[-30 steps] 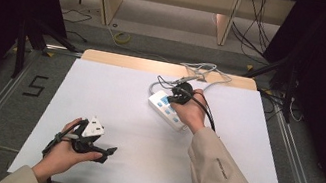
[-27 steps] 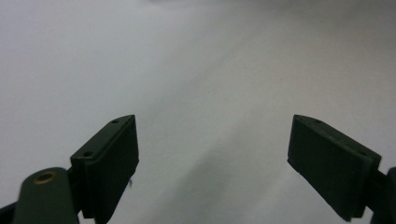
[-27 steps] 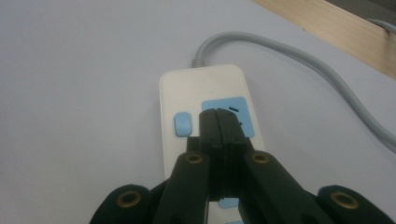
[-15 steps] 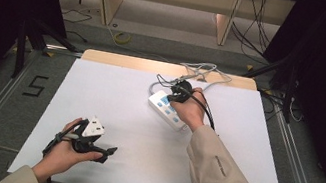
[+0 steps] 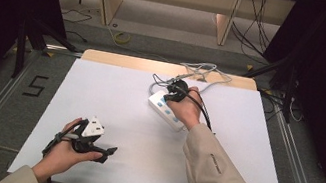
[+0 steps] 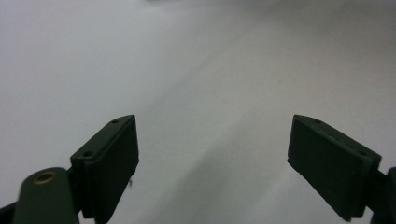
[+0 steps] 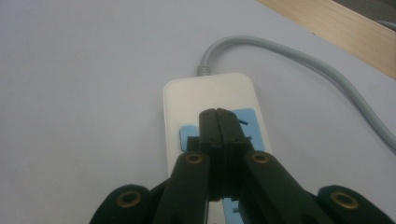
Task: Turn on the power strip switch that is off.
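Observation:
A white power strip (image 5: 166, 109) with blue socket faces lies on the white table (image 5: 115, 93), right of centre. Its grey cable (image 5: 203, 72) runs off toward the far edge. My right gripper (image 5: 171, 92) hovers right over the strip's far end, jaws pressed together with nothing between them. In the right gripper view the shut tips (image 7: 217, 115) sit over a blue socket face of the strip (image 7: 210, 91), and the cable (image 7: 303, 60) curves away to the right; contact cannot be told. My left gripper (image 5: 104, 152) rests at the front left, open, its jaws (image 6: 212, 149) wide over bare table.
A bare wooden strip (image 5: 125, 61) runs along the table's far edge, with tangled cables (image 5: 195, 68) on it. Metal rails flank the table, and a "5" mark (image 5: 36, 85) is on the floor to the left. Dark drapes stand at both sides.

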A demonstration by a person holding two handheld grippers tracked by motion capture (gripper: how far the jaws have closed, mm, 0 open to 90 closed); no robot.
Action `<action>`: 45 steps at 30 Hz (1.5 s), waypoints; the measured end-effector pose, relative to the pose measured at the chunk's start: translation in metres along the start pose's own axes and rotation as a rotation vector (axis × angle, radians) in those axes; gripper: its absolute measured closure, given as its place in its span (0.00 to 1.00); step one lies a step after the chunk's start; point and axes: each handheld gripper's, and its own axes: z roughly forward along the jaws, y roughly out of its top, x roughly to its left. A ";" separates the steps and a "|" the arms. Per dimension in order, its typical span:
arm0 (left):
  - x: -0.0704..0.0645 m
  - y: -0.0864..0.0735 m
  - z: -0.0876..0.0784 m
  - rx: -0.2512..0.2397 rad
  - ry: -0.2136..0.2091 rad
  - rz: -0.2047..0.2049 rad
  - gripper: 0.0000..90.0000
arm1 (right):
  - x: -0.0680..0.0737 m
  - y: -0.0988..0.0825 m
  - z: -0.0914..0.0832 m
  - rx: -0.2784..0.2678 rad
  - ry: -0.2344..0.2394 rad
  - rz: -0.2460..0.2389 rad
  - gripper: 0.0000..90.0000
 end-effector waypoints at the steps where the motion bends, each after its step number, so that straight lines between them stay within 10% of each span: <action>1: 0.000 0.000 0.000 0.002 0.000 0.001 0.18 | 0.000 0.000 0.000 0.001 0.002 -0.005 1.00; 45: -0.001 0.001 0.000 -0.002 -0.002 0.002 0.18 | 0.006 0.011 0.016 0.057 0.012 -0.009 1.00</action>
